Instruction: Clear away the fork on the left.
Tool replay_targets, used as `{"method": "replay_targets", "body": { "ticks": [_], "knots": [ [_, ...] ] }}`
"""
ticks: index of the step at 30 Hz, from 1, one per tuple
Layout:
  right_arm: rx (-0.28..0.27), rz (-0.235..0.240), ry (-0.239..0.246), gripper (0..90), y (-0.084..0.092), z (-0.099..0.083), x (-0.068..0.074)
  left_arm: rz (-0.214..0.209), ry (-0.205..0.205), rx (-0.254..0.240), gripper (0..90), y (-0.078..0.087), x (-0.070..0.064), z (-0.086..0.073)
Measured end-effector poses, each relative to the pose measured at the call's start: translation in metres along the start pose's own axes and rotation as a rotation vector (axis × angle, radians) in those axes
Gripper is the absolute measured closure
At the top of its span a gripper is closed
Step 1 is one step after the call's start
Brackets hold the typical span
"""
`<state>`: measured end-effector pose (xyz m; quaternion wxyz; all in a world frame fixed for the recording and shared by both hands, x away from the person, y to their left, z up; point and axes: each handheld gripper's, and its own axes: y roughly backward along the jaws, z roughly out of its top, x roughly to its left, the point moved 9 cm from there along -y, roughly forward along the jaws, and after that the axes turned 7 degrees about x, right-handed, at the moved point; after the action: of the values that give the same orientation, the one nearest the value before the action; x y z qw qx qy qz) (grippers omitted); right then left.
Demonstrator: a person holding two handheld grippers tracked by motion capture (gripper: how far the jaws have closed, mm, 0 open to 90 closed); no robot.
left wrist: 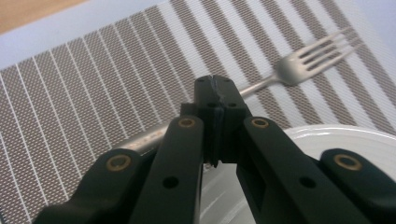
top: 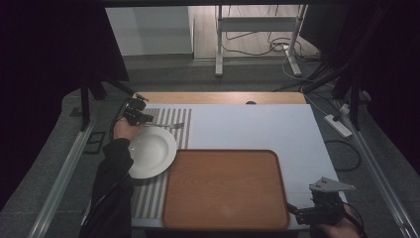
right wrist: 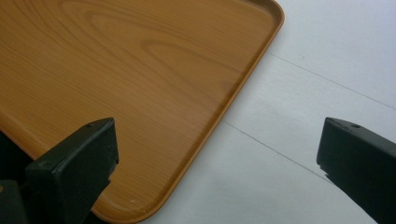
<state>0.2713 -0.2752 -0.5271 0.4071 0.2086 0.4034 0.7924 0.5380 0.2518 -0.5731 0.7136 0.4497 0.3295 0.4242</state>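
Tray (top: 225, 188) sits bare at the near edge | right gripper (top: 317, 210) hovers beside it, jaws wide, holding nothing | left gripper (left wrist: 215, 100) clamps shut on fork (left wrist: 308, 63) handle, lying on striped mat (left wrist: 93, 98) behind plate (top: 151, 151) | risk: thin handle pivots or slips in the narrow pinch, dropping onto the plate.

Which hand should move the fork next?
Left. Its gripper is already shut on the fork by the plate. The right gripper waits open at the tray corner.
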Motion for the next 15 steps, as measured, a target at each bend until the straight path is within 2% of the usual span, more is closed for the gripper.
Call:
{"method": "replay_targets", "body": {
  "ticks": [3, 6, 9, 11, 12, 15],
  "knots": [
    [0.0, 0.001, 0.0, 0.0, 0.0, 0.0, 0.0, 0.006, 0.032, 0.015, 89.1, -0.006, 0.01, 0.001],
    [0.0, 0.002, 0.001, 0.0, 0.0, 0.0, 0.0, 0.028, 0.055, 0.039, 89.1, -0.014, 0.02, -0.002],
    [0.001, 0.002, 0.002, 0.0, 0.0, 0.0, 0.0, 0.056, 0.056, 0.069, 89.1, -0.02, 0.028, -0.005],
    [0.001, 0.004, 0.003, 0.0, 0.0, 0.0, 0.0, 0.073, 0.079, 0.072, 89.1, -0.023, 0.034, -0.006],
    [0.001, 0.004, 0.004, 0.0, 0.0, 0.0, 0.0, 0.072, 0.096, 0.071, 89.1, -0.025, 0.037, -0.007],
    [0.002, 0.005, 0.007, 0.0, 0.0, 0.0, 0.001, 0.054, 0.11, 0.081, 89.1, -0.028, 0.04, -0.009]
  ]
}}
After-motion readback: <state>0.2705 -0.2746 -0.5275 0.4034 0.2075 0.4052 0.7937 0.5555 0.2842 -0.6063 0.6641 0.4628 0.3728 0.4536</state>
